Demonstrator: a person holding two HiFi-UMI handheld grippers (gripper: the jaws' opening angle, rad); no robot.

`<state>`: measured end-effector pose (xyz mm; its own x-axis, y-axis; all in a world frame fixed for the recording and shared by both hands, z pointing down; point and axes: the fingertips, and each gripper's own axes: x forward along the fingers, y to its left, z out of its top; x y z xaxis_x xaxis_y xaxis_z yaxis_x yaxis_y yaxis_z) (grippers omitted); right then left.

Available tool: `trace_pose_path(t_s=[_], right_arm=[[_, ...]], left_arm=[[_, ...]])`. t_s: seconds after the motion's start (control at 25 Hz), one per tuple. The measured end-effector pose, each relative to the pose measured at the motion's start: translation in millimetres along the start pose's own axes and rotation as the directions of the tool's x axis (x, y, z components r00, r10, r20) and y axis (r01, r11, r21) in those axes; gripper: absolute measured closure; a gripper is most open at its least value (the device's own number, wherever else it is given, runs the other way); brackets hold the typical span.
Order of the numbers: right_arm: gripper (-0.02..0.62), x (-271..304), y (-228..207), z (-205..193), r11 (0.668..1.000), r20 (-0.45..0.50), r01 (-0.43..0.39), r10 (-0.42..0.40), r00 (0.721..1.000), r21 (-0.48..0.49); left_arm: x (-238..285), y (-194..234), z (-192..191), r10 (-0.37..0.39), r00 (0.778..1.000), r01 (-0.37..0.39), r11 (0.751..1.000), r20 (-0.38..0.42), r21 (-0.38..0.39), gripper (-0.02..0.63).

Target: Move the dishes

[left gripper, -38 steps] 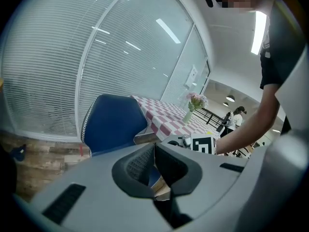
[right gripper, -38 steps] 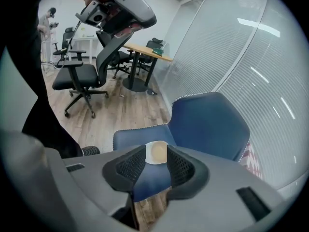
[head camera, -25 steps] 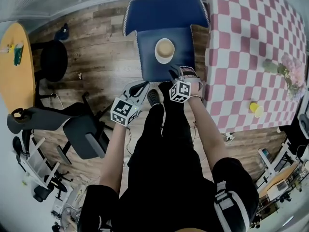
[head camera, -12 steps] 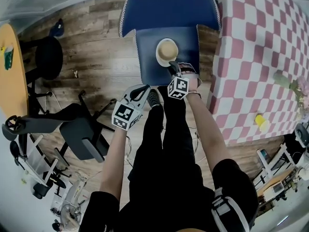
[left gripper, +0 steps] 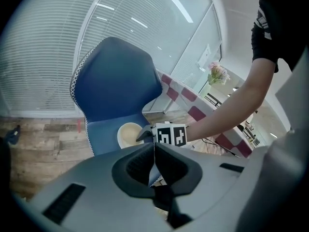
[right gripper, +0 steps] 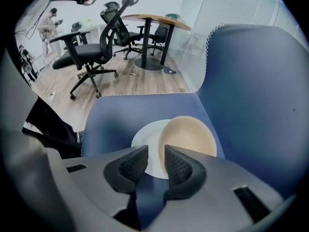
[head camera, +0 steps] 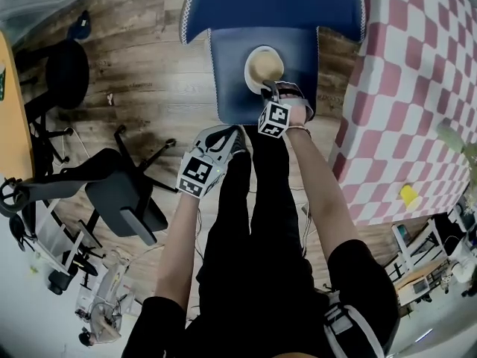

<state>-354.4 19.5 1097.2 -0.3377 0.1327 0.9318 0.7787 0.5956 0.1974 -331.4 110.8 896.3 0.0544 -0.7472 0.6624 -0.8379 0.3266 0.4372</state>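
Dishes wait on a blue chair (head camera: 229, 77): a beige bowl (right gripper: 192, 133) sits on a white plate (right gripper: 144, 148) mid-seat. The right gripper (right gripper: 155, 157) hangs over the seat's front, its spread fingers just closing, with the plate's rim showing in the gap, unpinched. The left gripper (left gripper: 154, 151), just off the seat's front edge, has its fingers pressed together.

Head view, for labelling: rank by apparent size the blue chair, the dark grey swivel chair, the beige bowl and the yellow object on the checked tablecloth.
1. Blue upholstered chair
2. Dark grey swivel chair
3. Round beige bowl
4. Small yellow object, clearly smallest
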Motion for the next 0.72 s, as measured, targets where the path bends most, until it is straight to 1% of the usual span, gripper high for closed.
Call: trace_pose_path(t_s=[0.08,0.2,0.36,0.52,0.72], right_arm=[[0.482,9,0,-3,1.000,-0.013,0.001,-0.001,1.000,-0.003],[0.548,16,-4,-4,1.000,-0.020,0.023,-0.023,1.000,-0.014],[0.561,10,-7,4,0.998,-0.020,0.044,-0.045,0.999,-0.037],[0.566,-4,-15,10,0.998,-0.029,0.061,-0.062,0.998,-0.022],[0.566,-33,-19,23,0.996,-0.041,0.084,-0.086,0.995,-0.033]], left_arm=[[1,3,-6,-0.001,1.000,0.001,1.000,-0.012,-0.006,0.581],[-1,8,-8,0.007,1.000,-0.007,1.000,-0.001,-0.004,0.581],[-14,13,-9,0.023,1.000,-0.023,1.000,-0.014,-0.004,0.581],[-31,12,5,0.039,0.999,-0.039,0.999,0.028,-0.004,0.581],[-63,3,17,0.052,0.996,-0.053,0.999,0.075,0.004,0.581]])
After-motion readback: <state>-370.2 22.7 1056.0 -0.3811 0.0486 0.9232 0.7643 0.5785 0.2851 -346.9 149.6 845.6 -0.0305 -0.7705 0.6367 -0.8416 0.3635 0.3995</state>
